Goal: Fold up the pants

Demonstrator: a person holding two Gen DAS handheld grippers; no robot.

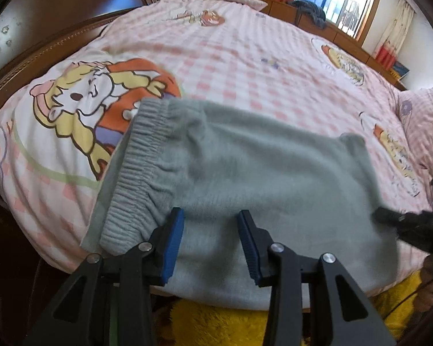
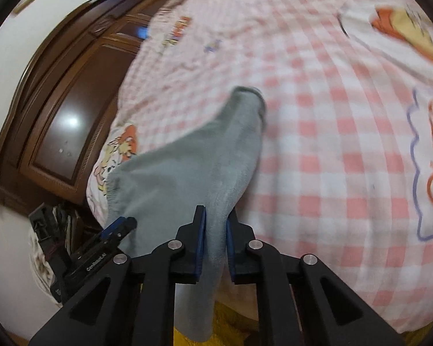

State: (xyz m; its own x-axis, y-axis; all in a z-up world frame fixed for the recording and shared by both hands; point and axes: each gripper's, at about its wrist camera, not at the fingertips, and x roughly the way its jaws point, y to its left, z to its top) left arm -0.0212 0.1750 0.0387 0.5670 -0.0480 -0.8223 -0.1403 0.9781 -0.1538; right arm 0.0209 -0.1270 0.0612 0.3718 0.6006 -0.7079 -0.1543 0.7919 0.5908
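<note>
Grey fleece pants lie folded on the pink checked bed sheet, with the ribbed elastic waistband toward the left. My left gripper hovers over the near edge of the pants, its blue pads apart and nothing pinched between them. In the right wrist view, my right gripper is shut on a lifted fold of the pants, which drapes down between the pads. A leg cuff stretches away over the sheet. The left gripper shows at the pants' left edge.
A dark wooden wardrobe and bed frame run along the left. A pillow lies at the right end of the bed. Yellow fuzzy fabric sits at the near edge. A window and low cabinets stand beyond.
</note>
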